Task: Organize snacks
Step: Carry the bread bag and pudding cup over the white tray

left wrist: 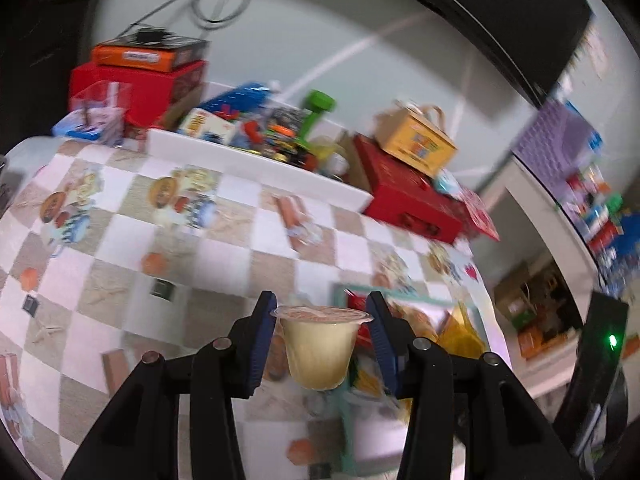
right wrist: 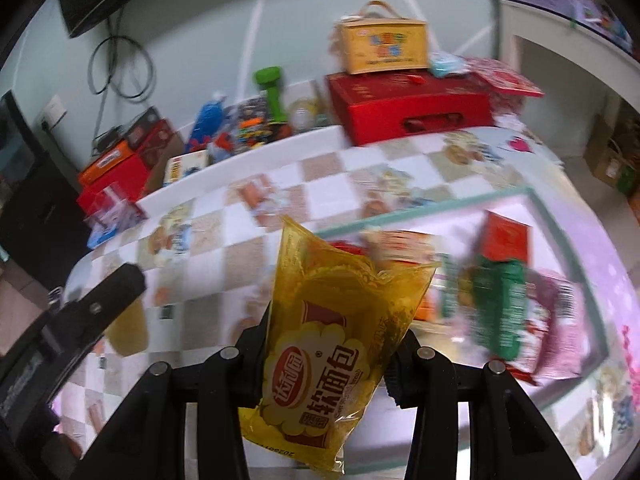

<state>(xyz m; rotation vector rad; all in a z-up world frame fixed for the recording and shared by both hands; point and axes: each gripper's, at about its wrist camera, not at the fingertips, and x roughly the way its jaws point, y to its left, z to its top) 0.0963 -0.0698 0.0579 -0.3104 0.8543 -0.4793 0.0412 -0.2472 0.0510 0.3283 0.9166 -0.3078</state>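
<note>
In the left wrist view my left gripper [left wrist: 322, 322] is shut on a pale yellow pudding cup [left wrist: 320, 346], its blue pads pressing the sealed rim, held upright above the checked tablecloth [left wrist: 200, 248]. My right gripper [right wrist: 328, 344] is shut on a yellow soft-bread packet [right wrist: 328, 340], which stands up between the fingers and hides their tips. A tray with a teal rim [right wrist: 440, 208] lies beyond it, holding several snack packs: a green one [right wrist: 500, 308], a pink one [right wrist: 560, 320] and a red box [right wrist: 506, 236]. That tray [left wrist: 400, 300] shows behind the cup too. The other gripper's black body [right wrist: 80, 312] enters at the left.
At the table's far edge stand a white bin [left wrist: 256, 168] full of toys and packs, a big red gift box [left wrist: 408, 196] with a yellow carry box [left wrist: 420, 140] on top, and stacked red and orange boxes [left wrist: 140, 76]. A doorway and shelves lie to the right.
</note>
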